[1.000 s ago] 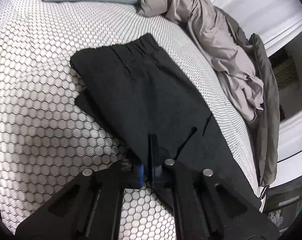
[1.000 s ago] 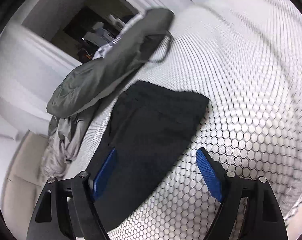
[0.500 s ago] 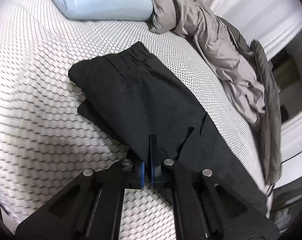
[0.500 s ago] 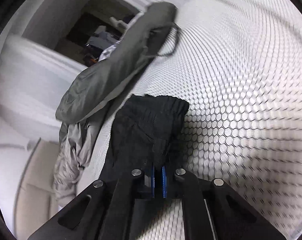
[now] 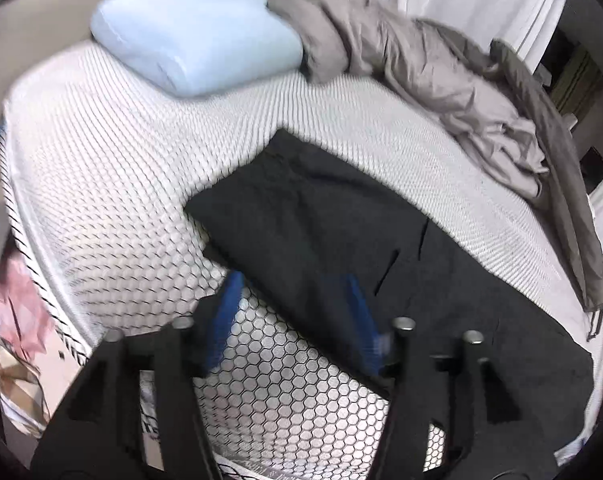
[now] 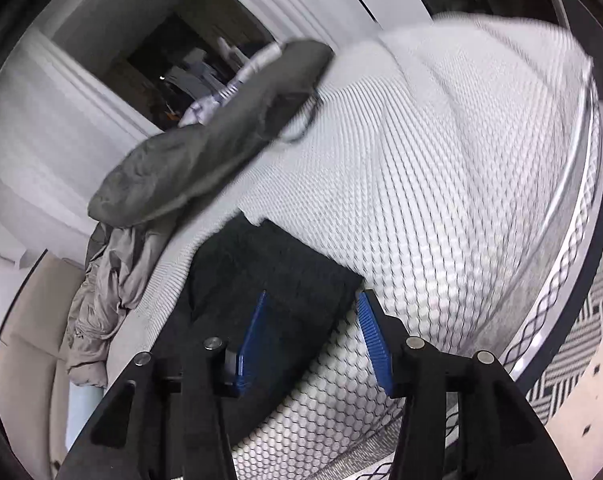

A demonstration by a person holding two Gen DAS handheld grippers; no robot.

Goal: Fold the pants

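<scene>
black pants (image 5: 341, 240) lying folded on the honeycomb bedspread (image 5: 101, 200) | left gripper (image 5: 293, 320) jaws just popped apart, nothing pinched | right gripper (image 6: 313, 336) same deal, spread over the pants' edge

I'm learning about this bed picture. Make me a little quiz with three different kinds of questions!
1. True or false: the black pants lie on the white patterned bed cover.
2. Pick one. What colour is the pillow at the head of the bed? A) red B) light blue C) green
3. Fill in: the left tongs and right tongs both have their jaws ____, with nothing pinched between them.

Key:
1. True.
2. B. It sits beside a crumpled grey-brown blanket.
3. Open. Both pairs have just been opening, and their blue pads press on nothing.
</scene>
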